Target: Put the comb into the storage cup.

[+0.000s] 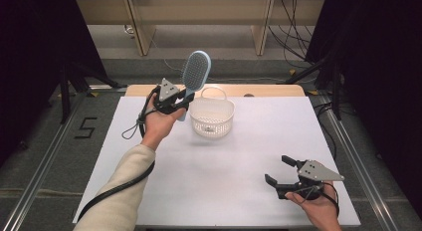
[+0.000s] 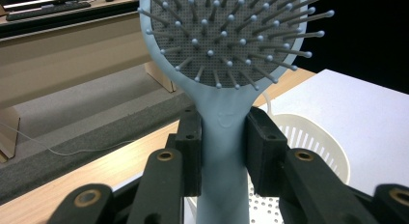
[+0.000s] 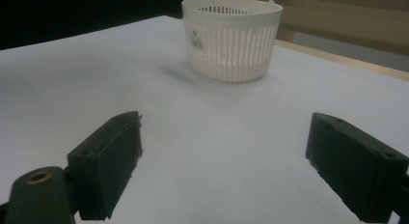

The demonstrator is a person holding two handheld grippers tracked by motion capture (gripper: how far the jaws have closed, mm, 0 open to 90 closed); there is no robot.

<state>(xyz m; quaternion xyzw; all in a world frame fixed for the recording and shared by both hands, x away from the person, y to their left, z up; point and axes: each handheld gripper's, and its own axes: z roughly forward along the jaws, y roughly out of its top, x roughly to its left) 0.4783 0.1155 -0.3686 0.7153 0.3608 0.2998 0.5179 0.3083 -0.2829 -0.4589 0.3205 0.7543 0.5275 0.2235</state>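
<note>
Currently in hand: a pale blue plastic paddle hairbrush (image 1: 195, 71) with a grey bristle pad, lifted above the table beside a white slotted plastic basket (image 1: 212, 122).
Left gripper (image 2: 223, 151): its 2 black jaws are clamped on the brush's narrow handle just below the head, pads pressing on both sides; gripping at the neck keeps the wide head free and steady.
Brush attitude: head up and tilted away, handle end pointing down toward the basket's rim, which probably suits lowering it in handle first.
Basket: upright on the white table top (image 1: 224, 191), near the far edge, apparently empty.
Right gripper (image 1: 278, 173): jaws spread wide with nothing between them, resting low near the table's front right, well apart from the basket, likely kept clear.
</note>
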